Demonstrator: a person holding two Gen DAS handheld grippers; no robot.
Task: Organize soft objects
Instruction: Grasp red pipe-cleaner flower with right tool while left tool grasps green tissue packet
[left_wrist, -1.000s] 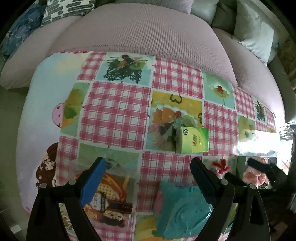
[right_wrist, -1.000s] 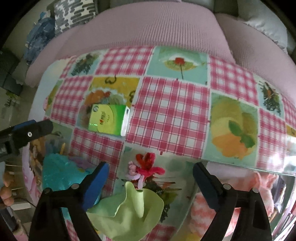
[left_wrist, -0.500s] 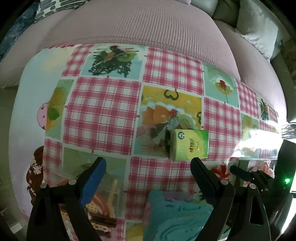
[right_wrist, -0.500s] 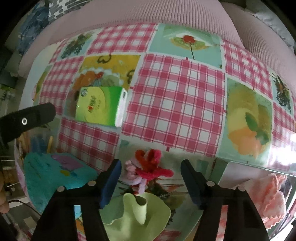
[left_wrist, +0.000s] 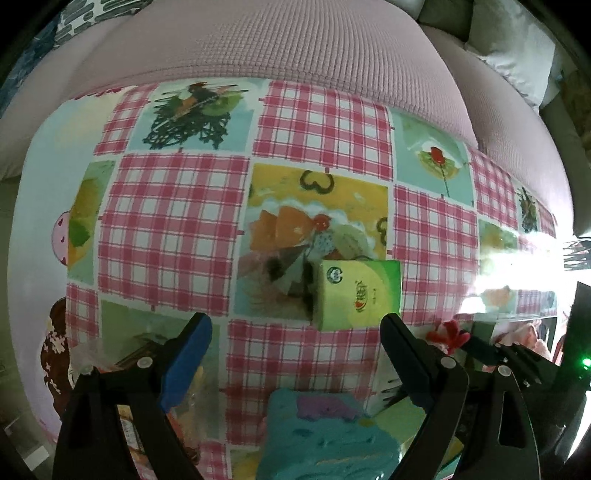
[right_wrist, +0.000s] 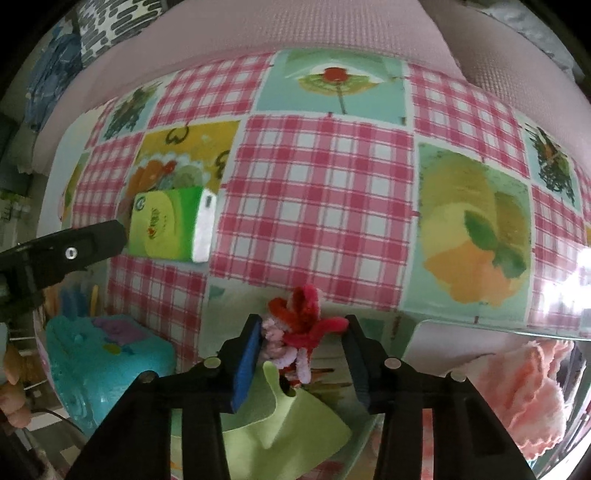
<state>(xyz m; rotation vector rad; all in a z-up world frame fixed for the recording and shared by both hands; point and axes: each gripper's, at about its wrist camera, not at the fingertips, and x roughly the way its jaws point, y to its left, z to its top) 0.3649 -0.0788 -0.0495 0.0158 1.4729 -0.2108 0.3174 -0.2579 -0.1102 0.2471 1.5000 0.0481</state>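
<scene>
Closing in from both sides, the right gripper (right_wrist: 301, 354) is brought around the fuzzy red-and-pink pipe-cleaner flower (right_wrist: 301, 325) on the checked tablecloth (right_wrist: 317, 192), pads not yet pressing, and its 1 light, springy, crushable bundle is judged best pinched at the twisted middle.

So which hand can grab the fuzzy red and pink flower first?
Probably the right. The right gripper already has the fuzzy flower between its jaws, which have just been closing. The left gripper is wide open over bare tablecloth.
</scene>
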